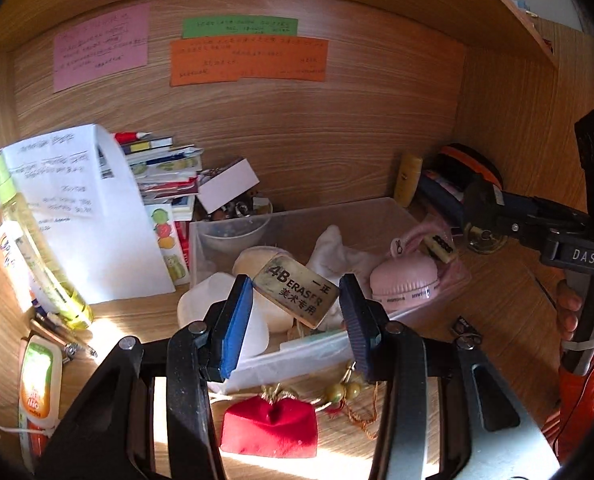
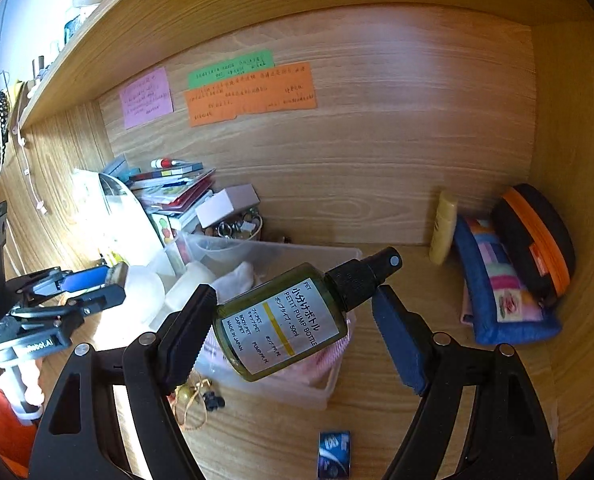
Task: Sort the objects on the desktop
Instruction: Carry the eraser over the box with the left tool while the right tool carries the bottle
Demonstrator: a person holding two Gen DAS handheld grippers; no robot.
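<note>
Left gripper (image 1: 297,300): jaws closed on an eraser (image 1: 295,290), pads pressing on its two ends; eraser sits tilted, held in the air above the clear plastic bin (image 1: 377,208). Right gripper (image 2: 295,322): jaws grip a small green pump bottle (image 2: 285,322) lengthwise, one pad on the base, the other near the black spray head; bottle lies slanted, head up and to the right, over the bin's near right corner. Bin stands on the counter (image 2: 397,420) and holds a pink round brush (image 1: 403,280), white cloth (image 1: 337,252), a small bowl (image 1: 233,232) and pale round items. In front of the bin: red pouch (image 1: 271,428) w/ bead cord beside it. Left of the bin: white folded paper (image 1: 77,208), a yellow-green bottle (image 1: 29,232) leaning on it, stacked booklets behind. Right rear corner: yellow tube (image 2: 443,228) upright against the back wall, blue patchwork pouch (image 2: 501,292), black-orange case (image 2: 537,236). Back wall carries pink, green and orange notes.
</note>
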